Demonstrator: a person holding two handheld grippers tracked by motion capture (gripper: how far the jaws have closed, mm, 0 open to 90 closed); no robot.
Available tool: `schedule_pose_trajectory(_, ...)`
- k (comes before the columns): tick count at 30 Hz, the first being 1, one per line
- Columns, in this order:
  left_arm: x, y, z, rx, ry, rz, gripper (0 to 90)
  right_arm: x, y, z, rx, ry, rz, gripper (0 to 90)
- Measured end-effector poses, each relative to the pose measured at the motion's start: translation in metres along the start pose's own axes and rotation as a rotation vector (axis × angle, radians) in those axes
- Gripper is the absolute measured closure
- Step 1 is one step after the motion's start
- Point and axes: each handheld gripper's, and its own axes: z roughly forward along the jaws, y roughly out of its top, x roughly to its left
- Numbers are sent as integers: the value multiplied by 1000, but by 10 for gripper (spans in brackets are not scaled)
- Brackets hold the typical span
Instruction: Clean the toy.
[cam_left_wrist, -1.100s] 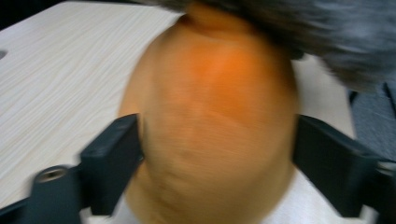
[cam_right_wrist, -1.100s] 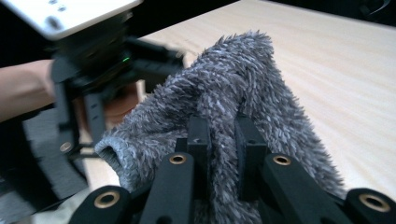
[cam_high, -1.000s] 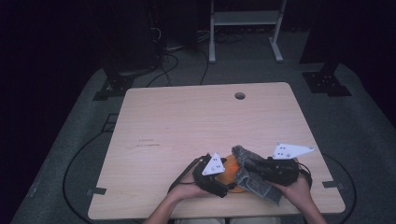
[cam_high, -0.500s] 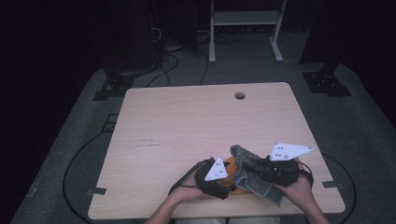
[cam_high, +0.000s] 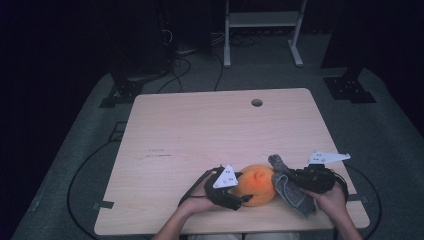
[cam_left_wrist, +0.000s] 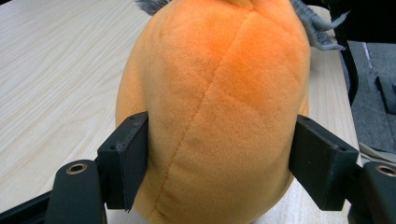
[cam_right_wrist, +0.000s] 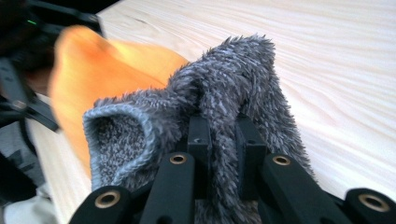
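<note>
An orange plush toy (cam_high: 260, 184) sits near the table's front edge. My left gripper (cam_high: 244, 187) has just been closing on it, and its pads now press the toy's sides (cam_left_wrist: 219, 93). In the left gripper view the jaws dent the fabric on both flanks. Right of the toy hangs a grey fuzzy sock (cam_high: 292, 192), pinched in my shut right gripper (cam_high: 292, 177). The right gripper view shows the sock (cam_right_wrist: 233, 84) bunched between the two jaws (cam_right_wrist: 224, 135), its open cuff facing the orange toy (cam_right_wrist: 93, 65). The sock's edge still touches the toy.
The wooden table (cam_high: 200, 130) has a round cable hole (cam_high: 257, 102) near its far edge. Both hands work close to the front edge. Black cables loop off the table's left and right sides. A metal stand (cam_high: 260, 30) is on the floor behind.
My right gripper has pulled the grey sock to the right, off the orange toy, so much more of the toy shows. The left hand has stayed in place.
</note>
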Motion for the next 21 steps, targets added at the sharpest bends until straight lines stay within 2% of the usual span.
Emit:
schedule_pose_trajectory(2, 2, -1, -2, 0, -6, -5, 261, -1, -1, -3, -1, -7, 4, 788)
schedule_pose_trajectory(4, 3, -2, -2, -7, -9, -22, 265, 4, 1, -8, -26, 19, -13, 787)
schedule_pose_trajectory(7, 3, -3, -1, -18, -6, -16, 271, 15, 7, -11, -95, 128, -37, 785)
schedule_pose_trajectory(8, 2, -3, -1, -24, -5, -10, 279, 17, 8, -9, -102, 163, -39, 784)
schedule_pose_trajectory(9, 2, -3, -1, -31, -4, -9, 284, 19, 8, -6, -94, 174, -46, 783)
schedule_pose_trajectory(11, 1, -3, -1, -44, 1, -8, 306, 20, 5, 2, -68, 163, -48, 783)
schedule_pose_trajectory(12, 0, -2, -2, -54, 4, -11, 323, 19, 4, 2, -76, 171, -33, 784)
schedule_pose_trajectory(15, -1, 8, -9, -86, 27, -10, 358, 22, 7, -4, -110, 157, -38, 786)
schedule_pose_trajectory(18, -2, 20, -23, -95, 36, 8, 358, 24, 11, -5, -137, 160, -29, 785)
schedule_pose_trajectory(21, 0, 24, -31, -77, 46, 13, 359, 22, 10, 3, -126, 156, 4, 785)
